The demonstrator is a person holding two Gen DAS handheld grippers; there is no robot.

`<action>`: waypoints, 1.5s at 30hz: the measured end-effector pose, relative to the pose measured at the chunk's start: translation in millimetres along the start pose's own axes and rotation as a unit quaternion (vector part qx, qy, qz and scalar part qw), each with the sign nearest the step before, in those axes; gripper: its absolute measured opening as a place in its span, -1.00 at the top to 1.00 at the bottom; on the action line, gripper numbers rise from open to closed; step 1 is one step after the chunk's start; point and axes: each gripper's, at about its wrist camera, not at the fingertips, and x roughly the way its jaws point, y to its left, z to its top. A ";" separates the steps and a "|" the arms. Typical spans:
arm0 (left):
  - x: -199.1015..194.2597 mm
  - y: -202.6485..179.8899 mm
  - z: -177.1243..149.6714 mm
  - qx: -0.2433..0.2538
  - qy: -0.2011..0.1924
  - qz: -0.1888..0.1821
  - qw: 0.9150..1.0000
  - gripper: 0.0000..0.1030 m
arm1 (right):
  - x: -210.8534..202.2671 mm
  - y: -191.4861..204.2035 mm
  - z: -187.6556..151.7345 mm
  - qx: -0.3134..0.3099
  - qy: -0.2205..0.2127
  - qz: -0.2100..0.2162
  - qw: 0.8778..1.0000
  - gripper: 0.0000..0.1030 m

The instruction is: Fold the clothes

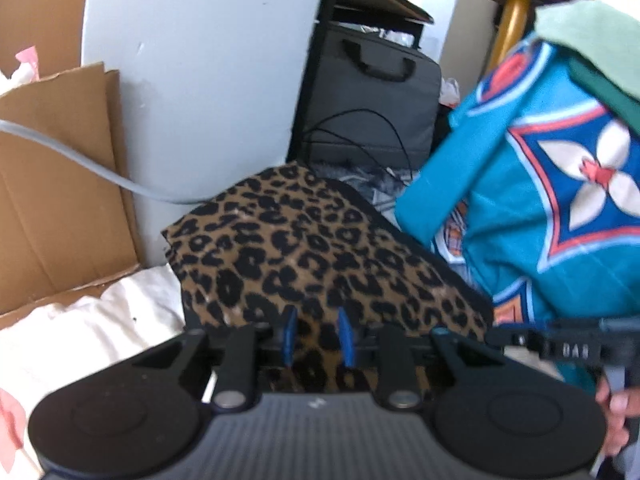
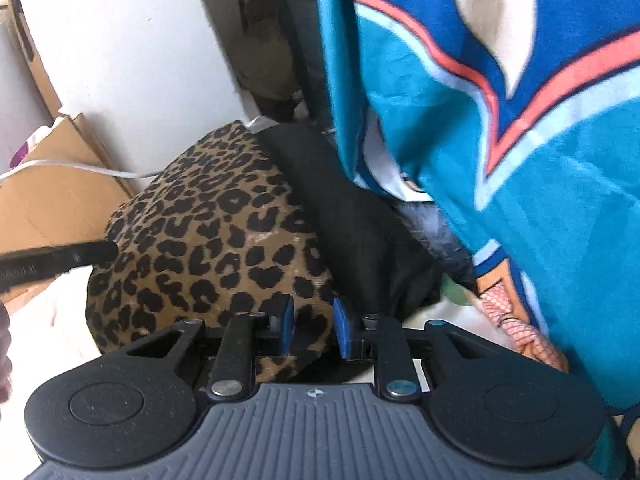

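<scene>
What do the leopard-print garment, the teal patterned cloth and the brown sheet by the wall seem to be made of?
Leopard-print garment: soft matte fabric, probably knit; it drapes without shine.
Teal patterned cloth: thin printed woven fabric, hanging in smooth folds.
Brown sheet: cardboard, apparently corrugated; stiff, creased, with raw edges.

— What's blocking me on the right?
— The hanging teal blanket [image 2: 540, 160] walls off that side, close to my fingers.
— And left?
— Open white bedding [image 1: 92, 328] below the cardboard [image 1: 60, 184]. Ahead, the leopard garment [image 1: 320, 256] sits before a grey case [image 1: 372, 92] and loose cables [image 1: 360, 136].
</scene>
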 end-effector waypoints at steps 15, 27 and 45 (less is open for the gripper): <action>-13.6 9.3 -32.2 -0.030 0.049 0.035 0.998 0.48 | -3.7 -0.2 -12.2 0.035 0.029 -0.037 0.998 0.42; -41.9 2.8 -29.5 -0.036 0.075 0.060 0.995 -0.77 | -25.9 22.3 -4.9 0.033 0.028 -0.016 0.999 -0.88; -53.4 9.7 -44.5 -0.035 0.123 0.098 0.987 -0.99 | -18.9 50.6 -14.9 0.001 0.078 -0.047 0.996 -0.99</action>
